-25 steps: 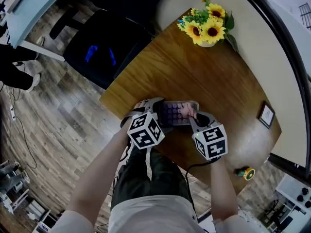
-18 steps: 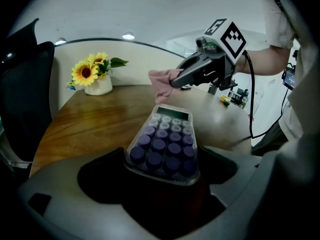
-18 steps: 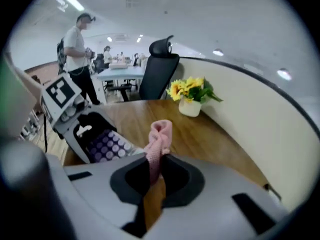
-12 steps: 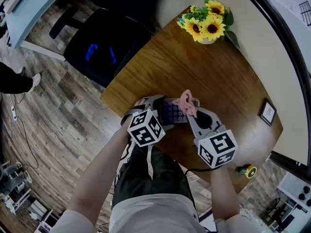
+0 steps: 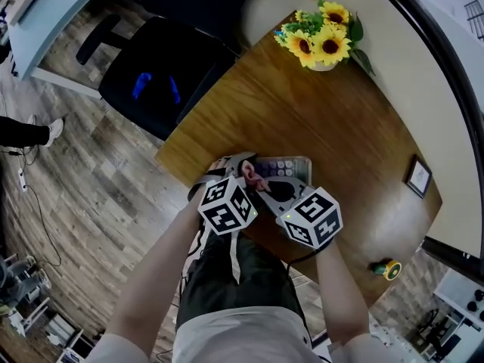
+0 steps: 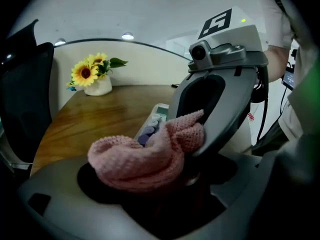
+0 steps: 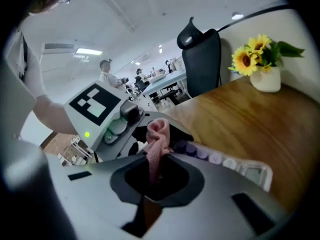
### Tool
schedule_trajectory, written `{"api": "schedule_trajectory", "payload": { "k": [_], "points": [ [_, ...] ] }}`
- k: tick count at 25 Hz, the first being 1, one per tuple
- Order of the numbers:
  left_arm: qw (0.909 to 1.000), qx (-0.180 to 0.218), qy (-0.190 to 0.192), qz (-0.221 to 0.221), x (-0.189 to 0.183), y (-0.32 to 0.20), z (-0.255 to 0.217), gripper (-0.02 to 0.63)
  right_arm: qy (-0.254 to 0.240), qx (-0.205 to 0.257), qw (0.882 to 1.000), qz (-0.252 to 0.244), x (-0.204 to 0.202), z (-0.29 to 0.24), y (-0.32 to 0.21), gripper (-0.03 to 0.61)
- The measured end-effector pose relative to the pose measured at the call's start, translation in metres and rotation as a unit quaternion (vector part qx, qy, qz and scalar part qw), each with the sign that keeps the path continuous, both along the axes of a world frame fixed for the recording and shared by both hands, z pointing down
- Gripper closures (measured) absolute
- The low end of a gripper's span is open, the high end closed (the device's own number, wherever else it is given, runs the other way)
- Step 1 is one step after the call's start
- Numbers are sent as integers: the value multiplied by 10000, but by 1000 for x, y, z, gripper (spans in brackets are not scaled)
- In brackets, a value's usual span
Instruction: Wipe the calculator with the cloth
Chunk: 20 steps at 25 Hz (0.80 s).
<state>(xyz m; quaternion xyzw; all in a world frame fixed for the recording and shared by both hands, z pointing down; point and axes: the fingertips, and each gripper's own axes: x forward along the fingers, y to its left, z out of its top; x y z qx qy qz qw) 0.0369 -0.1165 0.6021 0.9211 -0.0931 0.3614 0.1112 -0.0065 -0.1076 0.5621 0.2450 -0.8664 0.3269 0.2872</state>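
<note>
Right hand-held gripper is clamped on a fold of the pink cloth, and it has swung across since half a second ago. Then it was lifted off the 3 o'clock part of the calculator with the cloth held clear. Now it reaches in from 4 o'clock and has the cloth at the 9 o'clock end. That reads as one stroke finished and the cloth reset for another pass, so the wiping looks under way rather than done.

Left hand-held gripper sits at that same 9 o'clock end and appears closed on the calculator's edge, steadying it near the counter edge. Its own view shows the cloth heaped over its jaws, touching them, with the keys showing just behind. The calculator runs from the left hand-held gripper toward 3 o'clock, just beyond the right one's jaws, and its display end is uncovered.
</note>
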Motion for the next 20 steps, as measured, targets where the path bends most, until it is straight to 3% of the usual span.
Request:
{"api": "schedule_trajectory", "payload": {
  "k": [4,6,15,20],
  "points": [
    [10000,-16,5,4,1,0,0,156,578,54,9972,-470,15,7,5,552],
    [10000,-22,8,6,1,0,0,156,857,71,9952,-456,30,9,5,552],
    [10000,-34,-9,5,0,0,2,156,1904,259,9809,308,125,7,0,552],
    [9999,-84,-61,-44,-1,2,3,156,2715,392,9579,844,169,-1,-1,552]
  ]
}}
